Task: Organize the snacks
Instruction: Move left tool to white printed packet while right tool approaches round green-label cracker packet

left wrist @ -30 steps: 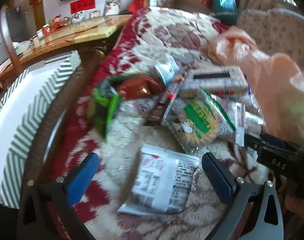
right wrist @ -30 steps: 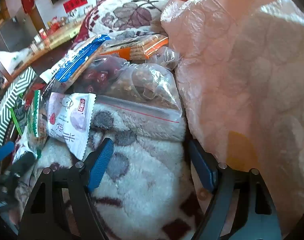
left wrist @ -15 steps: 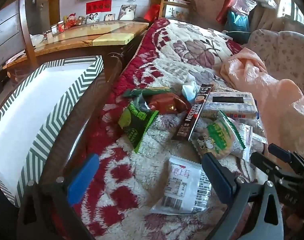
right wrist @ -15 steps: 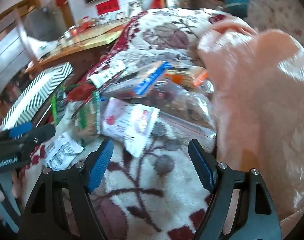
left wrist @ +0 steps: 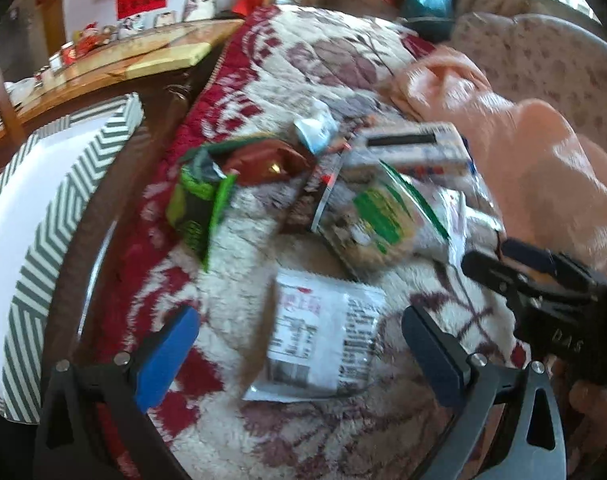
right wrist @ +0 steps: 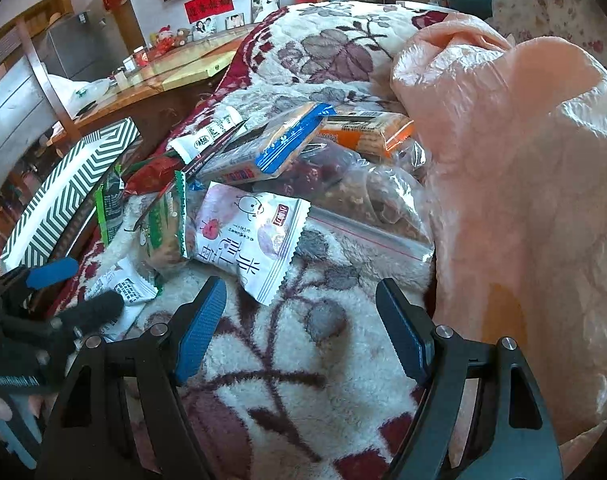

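Note:
Several snack packets lie in a pile on a floral blanket (left wrist: 315, 60). A small white packet (left wrist: 323, 336) lies between the open jaws of my left gripper (left wrist: 299, 340), which is empty just above it. It also shows in the right wrist view (right wrist: 121, 286). A green biscuit packet (left wrist: 379, 216), a dark green packet (left wrist: 199, 204) and a red packet (left wrist: 263, 164) lie beyond. My right gripper (right wrist: 299, 324) is open and empty, just short of a white-pink packet (right wrist: 247, 236). A zip bag of dried fruit (right wrist: 367, 200) lies behind it.
A white box with a green chevron rim (left wrist: 63, 200) stands left of the blanket, also in the right wrist view (right wrist: 63, 188). A crumpled pink plastic bag (right wrist: 523, 180) fills the right side. A wooden table (right wrist: 175, 72) stands at the back.
My left gripper has moved forward and down over the small white packet. My right gripper has moved slightly closer to the white-pink packet. Both stay open.

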Motion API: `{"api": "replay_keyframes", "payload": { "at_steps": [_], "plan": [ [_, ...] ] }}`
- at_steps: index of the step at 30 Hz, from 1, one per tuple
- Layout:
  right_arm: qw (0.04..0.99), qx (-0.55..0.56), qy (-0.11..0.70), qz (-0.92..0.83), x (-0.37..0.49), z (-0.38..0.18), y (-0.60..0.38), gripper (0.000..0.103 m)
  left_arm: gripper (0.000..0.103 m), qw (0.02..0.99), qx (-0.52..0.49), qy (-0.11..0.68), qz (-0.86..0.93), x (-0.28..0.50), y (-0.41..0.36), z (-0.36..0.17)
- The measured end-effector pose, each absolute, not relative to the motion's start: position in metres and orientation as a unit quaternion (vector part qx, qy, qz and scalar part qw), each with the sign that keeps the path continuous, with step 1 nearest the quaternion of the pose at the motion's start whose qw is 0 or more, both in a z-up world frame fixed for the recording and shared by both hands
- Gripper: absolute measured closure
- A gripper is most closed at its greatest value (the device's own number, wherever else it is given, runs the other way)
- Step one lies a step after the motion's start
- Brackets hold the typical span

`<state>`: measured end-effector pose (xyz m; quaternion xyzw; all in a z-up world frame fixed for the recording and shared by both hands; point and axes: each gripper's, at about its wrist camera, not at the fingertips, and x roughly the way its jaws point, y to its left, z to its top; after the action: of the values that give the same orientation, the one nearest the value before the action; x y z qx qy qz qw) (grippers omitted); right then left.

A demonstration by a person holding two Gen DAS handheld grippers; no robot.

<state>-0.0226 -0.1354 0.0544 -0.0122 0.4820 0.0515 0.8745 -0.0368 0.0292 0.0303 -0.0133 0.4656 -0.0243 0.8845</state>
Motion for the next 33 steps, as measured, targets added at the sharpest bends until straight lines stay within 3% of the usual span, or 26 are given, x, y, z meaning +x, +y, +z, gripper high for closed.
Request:
{"api": "replay_keyframes", "payload": {
  "at_steps": [5, 14, 16, 18, 25, 33],
  "plan": [
    [0.87, -0.01, 0.49, 0.051, -0.021, 0.05, -0.137, 0.025, 0.003, 0.875, -0.016, 0.484, -0.031, -0.035, 0.028, 0.024],
    [0.869, -0.022, 0.49, 0.063, -0.023, 0.05, -0.131, 0.025, 0.021, 0.866, -0.019, 0.499, -0.032, -0.034, 0.032, 0.015],
    [0.869, -0.026, 0.489, 0.069, -0.023, 0.051, -0.127, 0.025, 0.038, 0.866, -0.019, 0.498, -0.03, -0.035, 0.033, 0.015],
    [0.867, -0.032, 0.49, 0.079, -0.024, 0.053, -0.122, 0.025, 0.047, 0.868, -0.01, 0.497, -0.022, -0.035, 0.034, 0.016],
    [0.866, -0.044, 0.482, 0.126, -0.028, 0.063, -0.097, 0.025, 0.049, 0.869, -0.018, 0.494, -0.008, -0.039, 0.041, 0.02],
    [0.852, -0.133, 0.486, 0.142, -0.009, 0.068, -0.056, 0.025, 0.049, 0.868, -0.025, 0.495, 0.012, -0.041, 0.05, 0.02]
  ]
}}
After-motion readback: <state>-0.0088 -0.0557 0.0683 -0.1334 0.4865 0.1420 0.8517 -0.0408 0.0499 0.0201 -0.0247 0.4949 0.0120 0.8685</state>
